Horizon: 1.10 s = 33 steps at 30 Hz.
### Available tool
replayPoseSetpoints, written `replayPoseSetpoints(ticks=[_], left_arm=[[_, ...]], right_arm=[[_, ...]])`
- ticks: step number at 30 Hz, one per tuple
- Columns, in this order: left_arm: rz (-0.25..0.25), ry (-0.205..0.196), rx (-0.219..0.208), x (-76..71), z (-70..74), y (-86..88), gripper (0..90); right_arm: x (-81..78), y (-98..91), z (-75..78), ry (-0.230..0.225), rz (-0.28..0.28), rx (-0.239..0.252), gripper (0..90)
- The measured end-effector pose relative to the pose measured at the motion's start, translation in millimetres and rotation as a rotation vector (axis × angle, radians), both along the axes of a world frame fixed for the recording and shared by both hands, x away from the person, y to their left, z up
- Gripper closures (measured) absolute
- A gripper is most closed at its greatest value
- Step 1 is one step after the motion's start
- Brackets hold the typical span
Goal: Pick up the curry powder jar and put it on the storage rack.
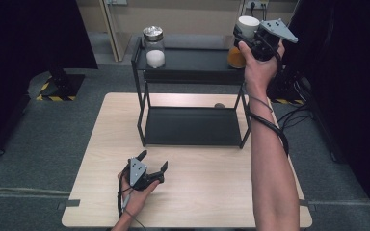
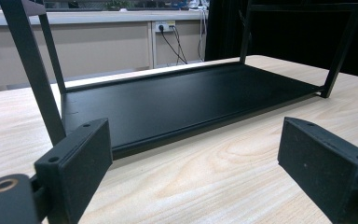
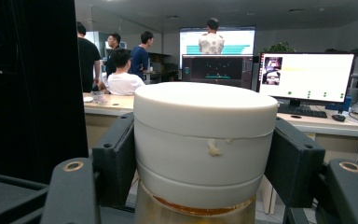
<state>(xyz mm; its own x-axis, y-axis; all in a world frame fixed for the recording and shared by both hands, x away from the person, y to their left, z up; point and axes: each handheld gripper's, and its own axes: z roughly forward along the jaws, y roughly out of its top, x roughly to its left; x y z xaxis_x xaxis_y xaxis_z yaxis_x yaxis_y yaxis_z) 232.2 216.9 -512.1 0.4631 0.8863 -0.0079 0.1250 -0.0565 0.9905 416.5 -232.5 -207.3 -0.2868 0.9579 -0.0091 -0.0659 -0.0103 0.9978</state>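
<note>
While R gripper [image 1: 247, 34] clamps the white-lidded jar [image 1: 243, 36] by its lid at rack [image 1: 188, 60] top shelf's 3 o'clock end, L gripper [image 1: 150, 161] rests open on table [image 1: 212, 192]; looks mid-carry, next: lower jar square onto a shelf, then release.

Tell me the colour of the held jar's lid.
White lid; the right gripper view shows it best.

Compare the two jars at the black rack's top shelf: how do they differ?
The silver-lidded jar stands free on the top shelf, holding something white. The white-lidded jar is clamped at its lid by the right gripper and holds something orange. Both are upright, lidded and clear.
</note>
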Motion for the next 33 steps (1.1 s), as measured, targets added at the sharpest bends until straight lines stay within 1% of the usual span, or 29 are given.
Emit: replayPoseSetpoints(ticks=[4, 13, 20, 24, 26, 27, 29, 30, 32, 33], left_arm=[[0.0, -0.001, 0.002, -0.1, 0.0, -0.3, 9.3], [-0.002, -0.003, 0.006, -0.1, 0.1, -0.5, 9.4], [-0.002, -0.002, 0.007, 0.0, 0.2, -0.5, 9.5], [-0.002, -0.004, 0.006, -0.2, -0.1, -0.5, 9.5], [-0.002, -0.004, 0.006, -0.2, -0.1, -0.4, 9.5], [-0.002, -0.004, 0.006, -0.2, -0.1, -0.4, 9.5], [-0.002, -0.004, 0.006, -0.2, -0.1, -0.5, 9.5], [-0.002, -0.004, 0.005, -0.3, -0.2, -0.4, 9.5], [-0.002, -0.003, 0.003, -0.2, -0.2, -0.1, 9.5], [-0.003, -0.002, 0.004, 0.0, 0.0, -0.1, 9.5]], right_arm=[[1.4, 0.2, 0.2, -0.003, -0.002, 0.005, 33.9], [4.9, 2.8, -1.6, 0.007, -0.007, -0.015, 33.8], [6.3, 5.6, -4.6, 0.0, -0.006, -0.022, 33.8], [5.6, 6.6, -5.2, 0.0, -0.012, -0.017, 33.6], [5.9, 5.8, -4.4, 0.004, -0.004, -0.023, 33.5], [5.7, 5.6, -3.9, 0.007, -0.002, -0.023, 32.7], [6.4, 3.6, -3.1, 0.02, 0.015, -0.01, 28.2], [5.9, 3.9, -3.7, 0.021, 0.014, -0.01, 25.1], [5.0, 1.9, -4.6, 0.031, 0.022, 0.014, 18.6], [4.3, 0.8, -4.7, 0.035, 0.026, 0.016, 16.3]])
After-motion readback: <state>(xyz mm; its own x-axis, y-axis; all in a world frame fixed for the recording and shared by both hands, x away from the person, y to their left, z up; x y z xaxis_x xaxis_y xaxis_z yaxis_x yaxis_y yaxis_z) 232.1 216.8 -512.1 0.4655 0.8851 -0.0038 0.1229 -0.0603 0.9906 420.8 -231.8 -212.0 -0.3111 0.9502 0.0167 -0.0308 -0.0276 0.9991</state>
